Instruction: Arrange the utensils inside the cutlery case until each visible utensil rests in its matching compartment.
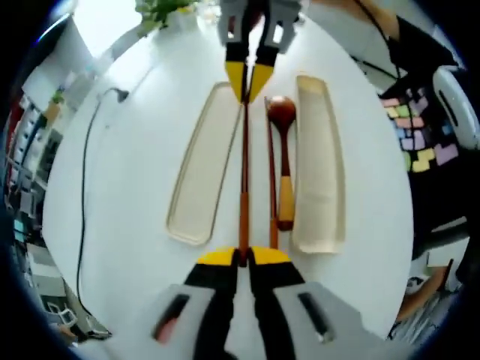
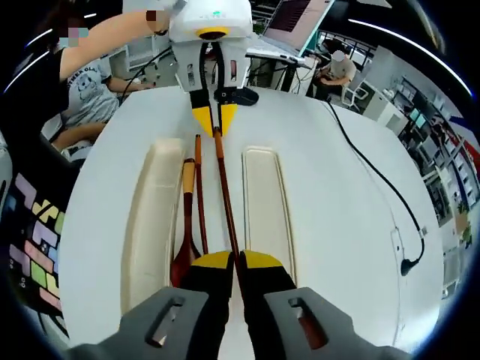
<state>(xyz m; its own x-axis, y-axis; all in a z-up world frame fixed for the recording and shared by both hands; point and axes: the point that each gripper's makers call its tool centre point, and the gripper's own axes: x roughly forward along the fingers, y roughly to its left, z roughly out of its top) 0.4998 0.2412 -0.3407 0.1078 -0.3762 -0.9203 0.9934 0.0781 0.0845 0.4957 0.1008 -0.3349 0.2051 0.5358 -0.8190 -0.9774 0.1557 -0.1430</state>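
A long reddish-brown chopstick [image 1: 244,165] [image 2: 225,195] runs between both grippers over the white table. My left gripper [image 1: 243,257] [image 2: 215,118] is shut on one end, and my right gripper [image 2: 236,260] [image 1: 247,84] is shut on the other. A second chopstick [image 1: 271,172] [image 2: 199,195] and a wooden spoon [image 1: 284,150] [image 2: 184,225] lie side by side just beside it, in the gap between two long cream trays. One tray [image 1: 201,165] [image 2: 266,202] and the other tray [image 1: 319,165] [image 2: 152,217] are both bare inside.
The round white table [image 1: 127,187] carries a black cable [image 1: 86,165] [image 2: 382,187] along one side. A potted plant [image 1: 161,9] stands at its far rim. A seated person [image 2: 82,82] and a laptop [image 2: 289,26] are at the table's edge.
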